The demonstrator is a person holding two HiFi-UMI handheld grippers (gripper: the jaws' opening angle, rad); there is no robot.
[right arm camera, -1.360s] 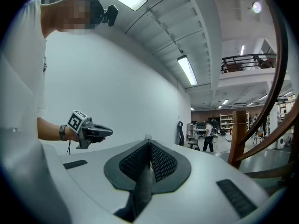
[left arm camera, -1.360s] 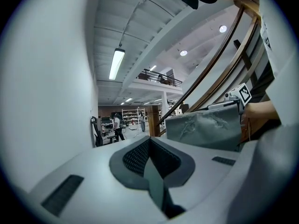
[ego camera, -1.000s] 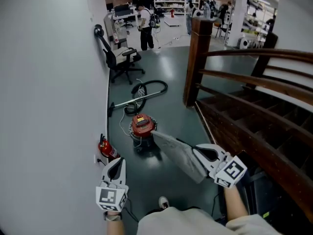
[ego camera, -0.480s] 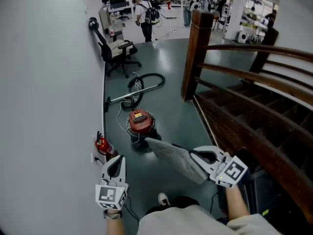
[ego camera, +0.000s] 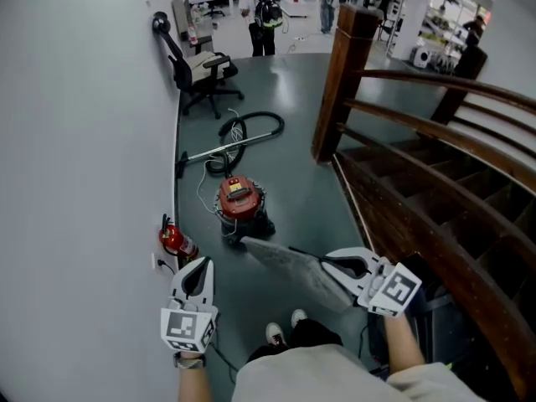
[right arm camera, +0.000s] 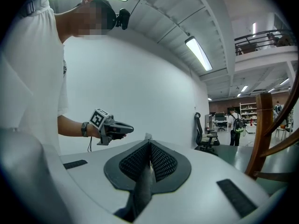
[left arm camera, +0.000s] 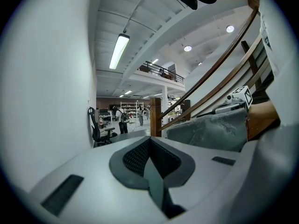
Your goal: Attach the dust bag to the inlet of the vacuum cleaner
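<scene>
1. Vacuum cleaner [ego camera: 241,206], red-topped, stands on the floor [ego camera: 293,157]; only the head view shows it.
2. Grey dust bag [ego camera: 289,268] is held out toward it, edge pinched in the right gripper [ego camera: 327,264], as that gripper's view confirms.
3. Left gripper [ego camera: 199,266], jaws together, holds nothing.

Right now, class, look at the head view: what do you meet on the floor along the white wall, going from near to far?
fire extinguisher → vacuum cleaner → hose → office chair → person with a backpack
</scene>
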